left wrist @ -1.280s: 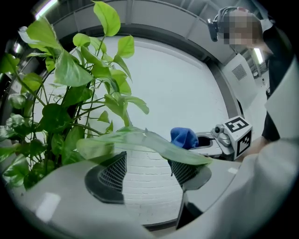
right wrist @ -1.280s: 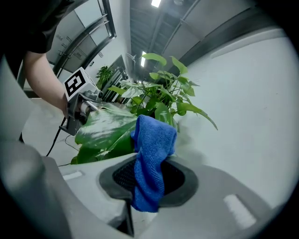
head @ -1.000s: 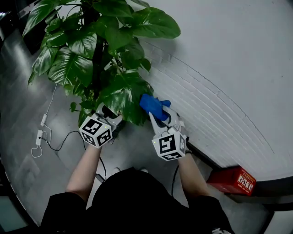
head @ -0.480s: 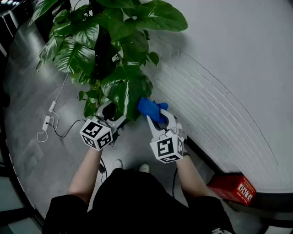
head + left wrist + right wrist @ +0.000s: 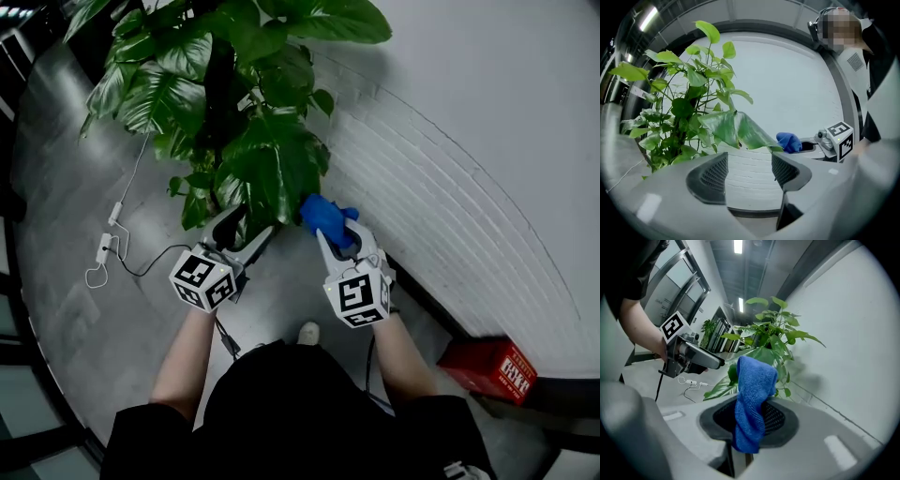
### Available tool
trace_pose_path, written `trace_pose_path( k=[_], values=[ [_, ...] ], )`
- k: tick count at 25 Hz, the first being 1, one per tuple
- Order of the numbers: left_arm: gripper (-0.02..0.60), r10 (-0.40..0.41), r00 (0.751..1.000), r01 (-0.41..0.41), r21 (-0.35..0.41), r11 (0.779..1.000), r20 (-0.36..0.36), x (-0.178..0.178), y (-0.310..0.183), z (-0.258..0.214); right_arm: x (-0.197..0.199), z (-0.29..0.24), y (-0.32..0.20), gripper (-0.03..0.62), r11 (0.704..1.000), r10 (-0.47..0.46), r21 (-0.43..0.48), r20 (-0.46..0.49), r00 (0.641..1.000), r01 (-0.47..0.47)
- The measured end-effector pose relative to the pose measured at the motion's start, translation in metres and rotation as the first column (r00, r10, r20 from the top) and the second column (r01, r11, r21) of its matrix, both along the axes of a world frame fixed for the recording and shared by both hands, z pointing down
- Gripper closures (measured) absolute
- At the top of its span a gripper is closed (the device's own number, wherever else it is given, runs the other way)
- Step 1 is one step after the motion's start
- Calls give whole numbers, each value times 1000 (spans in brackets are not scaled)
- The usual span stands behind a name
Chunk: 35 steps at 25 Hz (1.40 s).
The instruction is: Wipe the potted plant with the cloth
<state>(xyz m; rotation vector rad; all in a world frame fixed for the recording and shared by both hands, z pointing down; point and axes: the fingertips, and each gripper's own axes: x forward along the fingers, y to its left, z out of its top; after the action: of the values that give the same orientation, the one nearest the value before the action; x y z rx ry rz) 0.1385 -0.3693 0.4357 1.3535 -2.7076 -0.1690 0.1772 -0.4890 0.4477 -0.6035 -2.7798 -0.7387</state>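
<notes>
With my right gripper (image 5: 337, 234) clenched on the blue cloth (image 5: 324, 214) just beside the potted plant's (image 5: 220, 84) low broad leaf (image 5: 272, 173), and my left gripper (image 5: 242, 231) spread empty at that leaf's edge, I judge wiping is about to start: steady the leaf, then stroke along it.

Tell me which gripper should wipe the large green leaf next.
Right. The right gripper is shut on the blue microfibre cloth, close beside the large green leaf; the left gripper is open and empty.
</notes>
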Motion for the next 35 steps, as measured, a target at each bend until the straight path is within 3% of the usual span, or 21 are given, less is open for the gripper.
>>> trace_pose_path(
  k=[6, 12, 17, 21, 26, 28, 35],
  values=[
    [281, 22, 1000, -22, 15, 1000, 8, 25, 32, -7, 27, 12, -5, 494, 995, 97, 18, -32, 995, -97],
    [305, -6, 1000, 5, 42, 999, 14, 41, 80, -7, 62, -1, 9, 494, 979, 181, -88, -31, 983, -183],
    [439, -75, 995, 75, 9, 997, 72, 51, 110, -21, 87, -21, 24, 494, 943, 215, -249, -42, 976, -219],
    [510, -91, 994, 93, -23, 995, 68, 61, 124, -22, 101, -32, 24, 494, 888, 239, -392, -47, 970, -238],
    [549, -51, 996, 50, 10, 999, 74, 89, 124, -26, 112, -36, 0, 494, 813, 226, -541, -48, 973, -216],
    [549, -83, 993, 81, 27, 996, 81, 92, 125, -30, 111, -38, -10, 494, 796, 207, -573, -43, 977, -194],
    [549, -232, 964, 225, 67, 972, 132, 90, 119, -51, 100, -55, -28, 494, 805, 134, -587, 44, 990, -83]
  ],
)
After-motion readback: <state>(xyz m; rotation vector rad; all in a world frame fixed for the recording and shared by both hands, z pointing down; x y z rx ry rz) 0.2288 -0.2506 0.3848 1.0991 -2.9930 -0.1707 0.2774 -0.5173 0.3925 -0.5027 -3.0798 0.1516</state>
